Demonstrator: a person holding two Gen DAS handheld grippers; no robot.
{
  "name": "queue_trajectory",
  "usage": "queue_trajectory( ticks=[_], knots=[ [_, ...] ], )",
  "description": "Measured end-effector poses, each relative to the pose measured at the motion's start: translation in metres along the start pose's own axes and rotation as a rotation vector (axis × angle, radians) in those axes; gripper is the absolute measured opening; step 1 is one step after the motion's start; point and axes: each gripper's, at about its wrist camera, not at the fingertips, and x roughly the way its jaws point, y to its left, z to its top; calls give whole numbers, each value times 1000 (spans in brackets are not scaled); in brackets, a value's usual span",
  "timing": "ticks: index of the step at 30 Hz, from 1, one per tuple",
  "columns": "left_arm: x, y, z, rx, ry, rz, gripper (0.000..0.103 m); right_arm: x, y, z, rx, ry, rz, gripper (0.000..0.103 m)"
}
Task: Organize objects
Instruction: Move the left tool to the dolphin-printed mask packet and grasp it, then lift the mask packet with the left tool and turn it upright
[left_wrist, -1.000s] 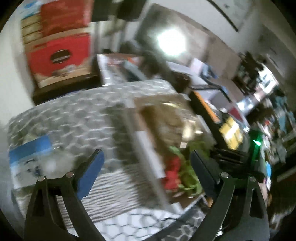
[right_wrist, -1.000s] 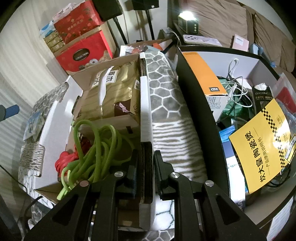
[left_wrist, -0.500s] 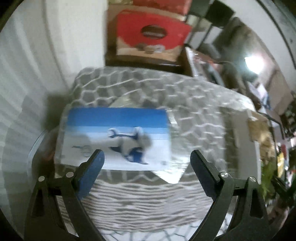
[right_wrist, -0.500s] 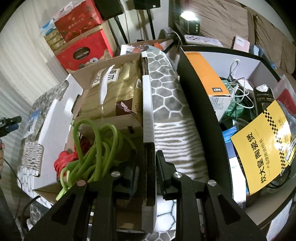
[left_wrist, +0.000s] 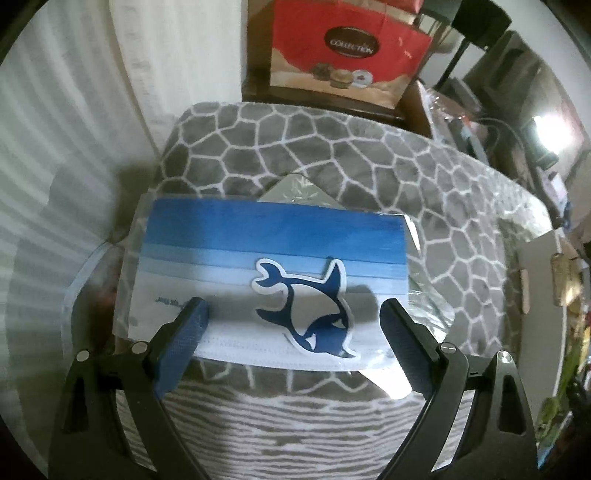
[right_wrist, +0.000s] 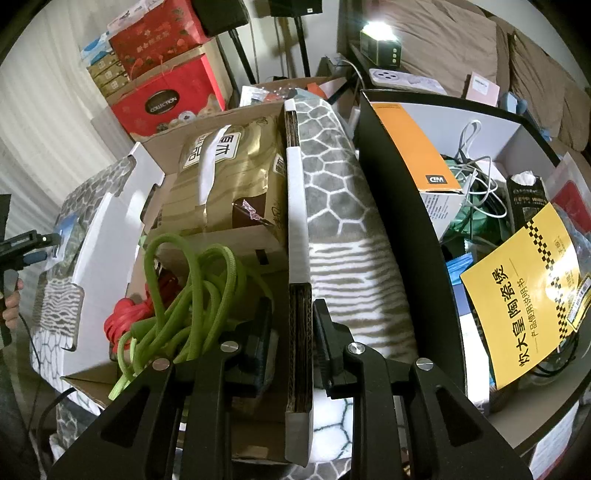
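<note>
A flat pack of blue and white face masks (left_wrist: 273, 251) with a dolphin sticker lies in clear plastic on a grey patterned blanket (left_wrist: 332, 155). My left gripper (left_wrist: 293, 314) hangs open just above the pack's near edge, one finger at each side of the sticker. My right gripper (right_wrist: 293, 325) straddles the corrugated wall (right_wrist: 298, 332) of an open cardboard box (right_wrist: 110, 221). Its jaws stand narrowly apart: the right pad is at the wall and the left pad is slightly off it. The left gripper (right_wrist: 29, 243) shows at the far left of the right wrist view.
The cardboard box holds a gold bag (right_wrist: 229, 173), green rope (right_wrist: 192, 280) and red cord (right_wrist: 122, 325). A black box (right_wrist: 399, 221) to the right holds cables and a yellow leaflet (right_wrist: 524, 295). A red gift bag (left_wrist: 347, 55) stands behind the blanket. A hand (right_wrist: 11, 306) is at the left edge.
My left gripper swung away from the cardboard box, came down over the mask pack and settled close above it. The right gripper's jaws eased a little off the box wall.
</note>
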Motion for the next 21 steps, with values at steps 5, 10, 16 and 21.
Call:
queue_trajectory(
  ticks=[5,10,16,21],
  knots=[
    [3,-3,-4,13,-5,1,82,0,0,0,0,0,1,23],
    [-7,-7,-5,27,-46,13,52,0,0,0,-1,-1,-1,23],
    [-11,-11,-4,25,-61,7,52,0,0,0,0,0,1,24],
    [-34,-19,-3,36,-96,-52,52,0,1,0,0,0,1,24]
  ],
)
